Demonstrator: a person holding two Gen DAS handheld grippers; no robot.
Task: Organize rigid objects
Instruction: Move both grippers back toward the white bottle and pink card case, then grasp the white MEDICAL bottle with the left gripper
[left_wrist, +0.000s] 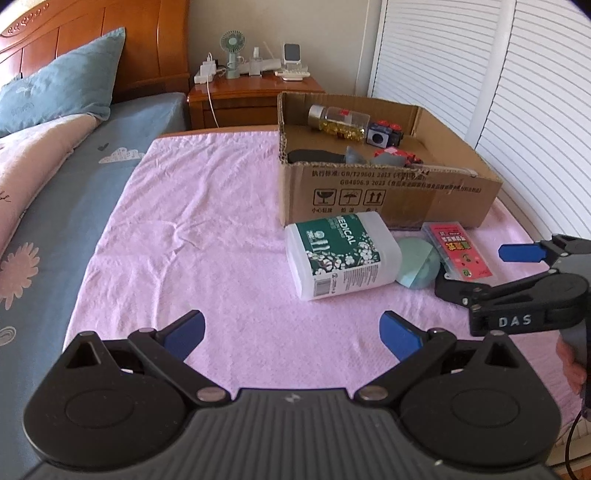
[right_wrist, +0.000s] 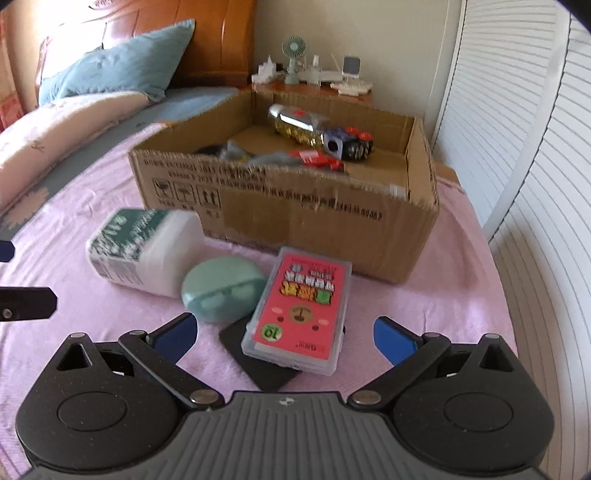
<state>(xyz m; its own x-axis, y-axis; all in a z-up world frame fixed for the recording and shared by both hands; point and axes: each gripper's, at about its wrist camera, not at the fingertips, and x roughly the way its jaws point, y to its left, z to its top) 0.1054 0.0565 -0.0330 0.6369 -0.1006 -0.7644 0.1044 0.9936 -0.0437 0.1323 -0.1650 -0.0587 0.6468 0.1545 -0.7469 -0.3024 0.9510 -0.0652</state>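
A cardboard box stands on the pink cloth and holds a capsule bottle, toys and other items. In front of it lie a white medical bottle, a round mint case, a pink card box and a flat black piece under the card box. My left gripper is open and empty above the cloth, short of the medical bottle. My right gripper is open, its fingers either side of the card box.
The pink cloth covers the end of a bed with a blue pillow and folded quilt on the left. A wooden nightstand with a small fan and chargers stands behind. White louvred doors line the right side.
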